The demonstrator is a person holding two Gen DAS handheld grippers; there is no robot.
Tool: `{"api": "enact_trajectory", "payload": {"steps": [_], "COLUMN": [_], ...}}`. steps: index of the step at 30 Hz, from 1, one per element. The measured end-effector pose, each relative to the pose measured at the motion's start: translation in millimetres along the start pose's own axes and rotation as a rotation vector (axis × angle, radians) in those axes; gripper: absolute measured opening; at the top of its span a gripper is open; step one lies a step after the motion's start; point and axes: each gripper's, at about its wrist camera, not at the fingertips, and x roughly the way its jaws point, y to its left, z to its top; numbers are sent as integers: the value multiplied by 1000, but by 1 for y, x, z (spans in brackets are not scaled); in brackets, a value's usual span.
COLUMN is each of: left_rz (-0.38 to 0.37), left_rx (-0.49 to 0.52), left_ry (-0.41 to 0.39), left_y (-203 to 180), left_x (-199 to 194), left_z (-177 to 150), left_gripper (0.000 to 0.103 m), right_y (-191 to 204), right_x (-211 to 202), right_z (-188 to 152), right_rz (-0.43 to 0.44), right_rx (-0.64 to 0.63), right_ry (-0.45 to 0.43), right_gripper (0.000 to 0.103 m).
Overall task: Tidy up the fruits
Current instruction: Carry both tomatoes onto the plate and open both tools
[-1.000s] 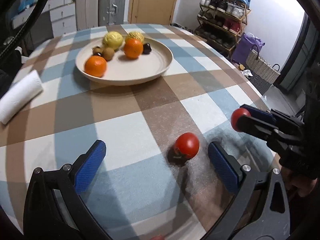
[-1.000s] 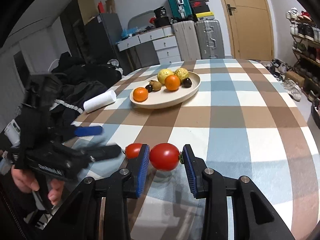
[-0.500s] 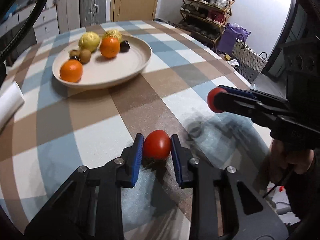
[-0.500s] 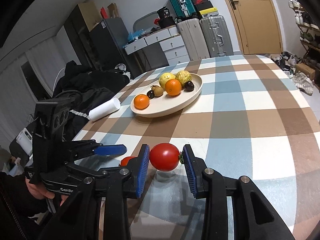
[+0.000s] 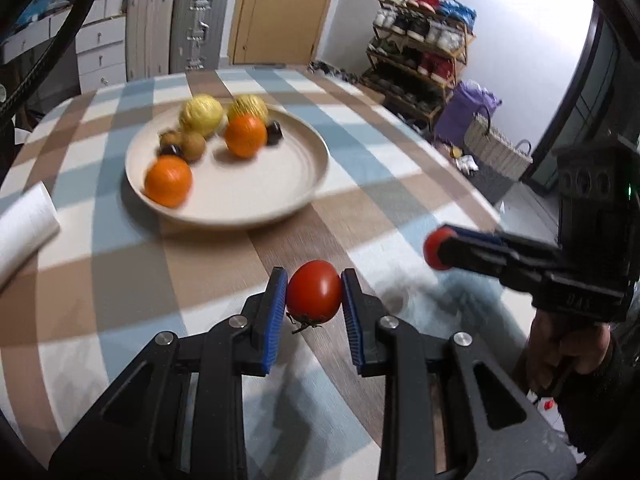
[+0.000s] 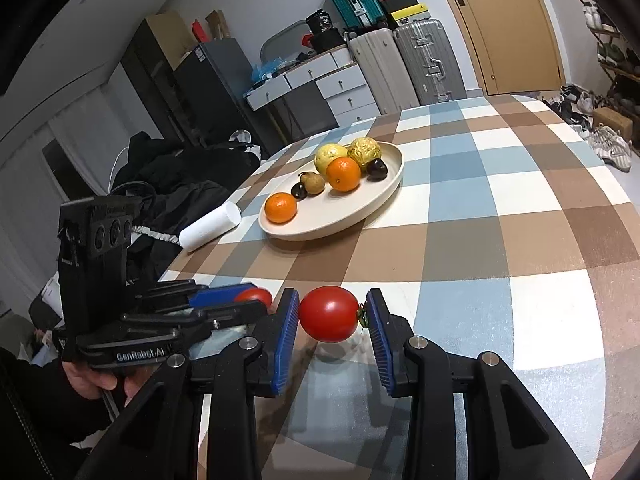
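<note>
Now clamped between the blue pads of the left gripper [image 5: 314,300]: a red tomato [image 5: 314,297], stem downward, clear of the checked tablecloth [image 5: 120,280]. Likewise pinched crosswise in the right gripper [image 6: 333,314]: a second tomato [image 6: 329,314], short of the fruit plate [image 6: 384,192].

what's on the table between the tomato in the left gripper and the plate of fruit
Nothing: in the left wrist view, only bare checked tablecloth lies between the tomato in the left gripper and the plate.
</note>
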Motion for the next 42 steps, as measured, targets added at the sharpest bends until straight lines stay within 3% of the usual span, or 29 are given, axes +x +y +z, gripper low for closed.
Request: {"api": "enact_trajectory", "payload": {"steps": [9, 17, 27, 42], "left_rz": [27, 27, 30, 27], "left_rx": [-35, -47, -90, -115], "left_ry": [-106, -109, -30, 10], "left_y": [19, 41, 72, 90], "left_x": [-10, 12, 56, 89], "left_z": [60, 107, 110, 108], "left_gripper": [25, 25, 25, 25], "right_y": [4, 20, -2, -32], "right_x": [-2, -1, 63, 125], "right_z": [39, 104, 149, 136], "right_rz": [5, -20, -10, -72], "right_rx": [1, -80, -24, 9], "right_ry": [-45, -98, -30, 79], "right_gripper": [35, 35, 35, 35]}}
